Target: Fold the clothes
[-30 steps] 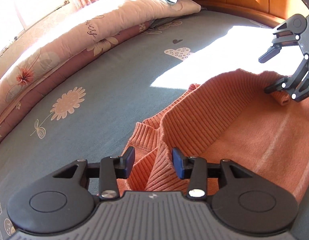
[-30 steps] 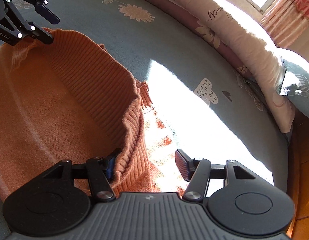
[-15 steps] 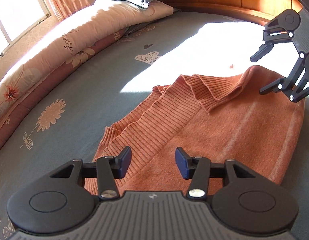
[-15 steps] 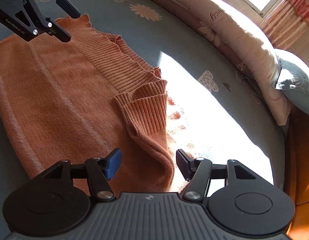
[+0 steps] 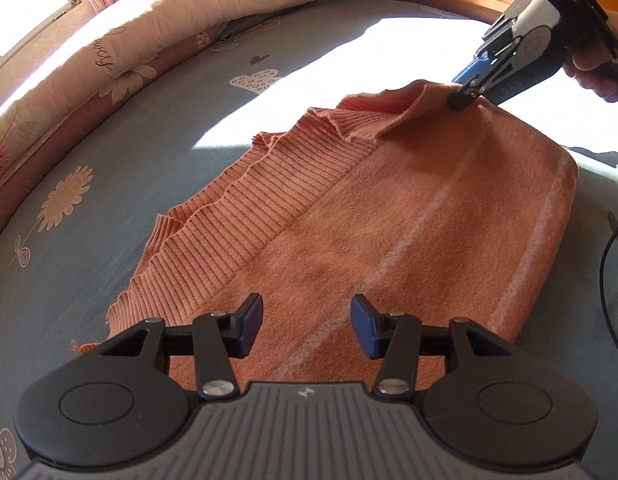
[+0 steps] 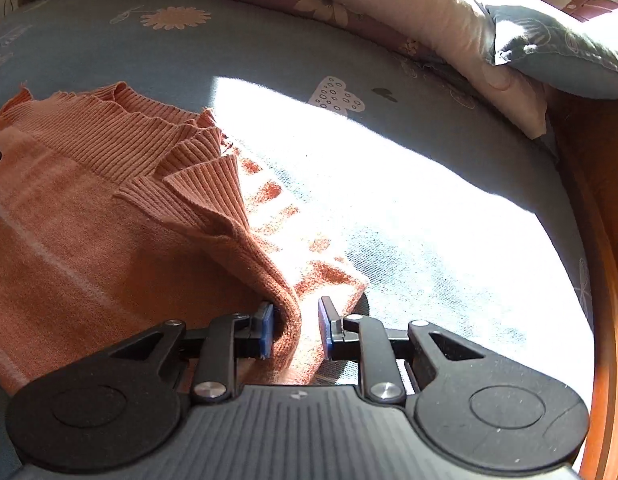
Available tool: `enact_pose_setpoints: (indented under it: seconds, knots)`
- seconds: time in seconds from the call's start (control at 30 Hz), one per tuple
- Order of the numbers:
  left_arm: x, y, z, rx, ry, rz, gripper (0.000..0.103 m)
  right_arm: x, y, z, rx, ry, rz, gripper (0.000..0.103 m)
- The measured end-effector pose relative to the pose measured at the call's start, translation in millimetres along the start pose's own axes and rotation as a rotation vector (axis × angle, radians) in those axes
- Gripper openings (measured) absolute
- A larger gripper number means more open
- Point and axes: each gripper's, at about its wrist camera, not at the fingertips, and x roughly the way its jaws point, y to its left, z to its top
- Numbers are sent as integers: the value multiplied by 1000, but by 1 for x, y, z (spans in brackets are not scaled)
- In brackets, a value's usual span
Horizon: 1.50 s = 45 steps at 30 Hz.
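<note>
Bed sheet (image 5: 109, 152) – orange sweater (image 5: 409, 220) folded, left gripper (image 5: 307, 330) open.

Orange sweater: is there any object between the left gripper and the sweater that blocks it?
Nothing visible does. The left gripper is open above the orange sweater, with only bare knit under its fingers. The right gripper is at the far corner, with a fold of the ribbed hem between its fingers. The bedsheet around holds no loose objects.

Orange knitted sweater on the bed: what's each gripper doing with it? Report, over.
Left gripper open, above orange knitted sweater, gripping nothing. Right gripper partly closed around a raised sweater fold. Sweater folded on grey-blue bedsheet. Nothing in the way.
</note>
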Motion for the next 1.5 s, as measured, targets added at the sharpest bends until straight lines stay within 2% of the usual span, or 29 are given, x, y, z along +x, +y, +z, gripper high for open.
enact_pose_setpoints:
  seconds: [0.07,0.2,0.43,0.6,0.73,0.83,0.93,0.97,1.0,1.07,1.2,1.27,1.33,1.37,1.5]
  knots:
    - [1,1,1,-12,6,-2,50,5,-16,-2,110,24,21,34]
    - [2,1,-1,-18,17,3,50,10,-37,-8,277,52,63,34]
    - [6,-2,-9,-30,55,-14,50,-3,-38,-21,355,59,82,34]
    - [7,-8,-14,-40,71,-33,50,-21,-39,-48,459,75,167,34]
    - [7,-13,-18,-45,83,-49,50,-29,-38,-84,572,108,277,34]
    - [8,-20,-17,-33,90,-63,50,-31,-32,-99,591,104,363,34]
    - [10,-28,-15,-22,100,-75,50,-26,-30,-107,581,97,410,34]
    - [11,-30,-13,-16,103,-77,50,-23,-32,-110,594,98,425,33]
    - [11,-33,-12,-8,107,-80,50,-20,-37,-113,617,106,439,24]
    - [10,-38,-9,11,110,-80,50,-20,-44,-117,638,118,463,13]
    - [9,-46,-8,39,131,-89,50,-32,-48,-127,571,156,457,10]
    - [12,-51,-8,52,143,-90,50,-33,-50,-137,584,162,464,11]
    - [18,-54,-10,62,155,-86,50,-32,-52,-139,597,154,445,25]
    - [19,-55,-10,66,155,-85,50,-31,-52,-138,601,148,426,29]
    - [20,-59,-10,101,138,-96,51,-41,-54,-117,584,64,349,29]
